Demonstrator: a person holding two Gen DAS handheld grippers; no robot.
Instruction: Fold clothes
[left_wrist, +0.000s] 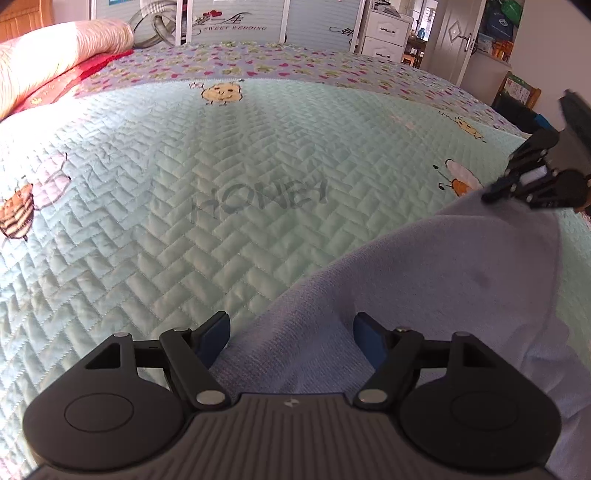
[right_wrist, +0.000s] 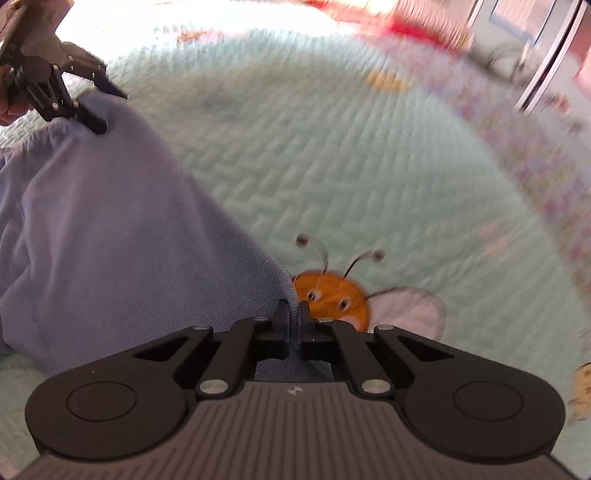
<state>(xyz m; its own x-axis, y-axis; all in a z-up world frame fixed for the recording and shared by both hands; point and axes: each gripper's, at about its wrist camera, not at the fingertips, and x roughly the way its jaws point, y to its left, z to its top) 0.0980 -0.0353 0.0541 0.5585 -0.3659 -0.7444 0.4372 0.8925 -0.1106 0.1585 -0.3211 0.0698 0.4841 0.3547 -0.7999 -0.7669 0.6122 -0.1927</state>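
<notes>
Two grippers work one pale lilac knitted garment (right_wrist: 110, 229) lying on the quilted mint bedspread (left_wrist: 192, 192): the right gripper (right_wrist: 293, 314) has its jaws clamped on a corner, while the left gripper (left_wrist: 291, 332) jaws stand apart astride the edge. Pick-up step, I judge; next, the left must close.

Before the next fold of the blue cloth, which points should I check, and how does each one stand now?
1. Right claw shut on the blue cloth edge: ok.
2. Left claw gripping the cloth: not ok; it is open, with cloth between the fingers.
3. Cloth lies on the quilted bedspread: ok.
4. Bedspread ahead of the cloth free of other items: ok.
5. Cloth flat, no bunching: not ok; it is draped and rumpled.
6. Which garment part each claw has: cannot tell.
</notes>
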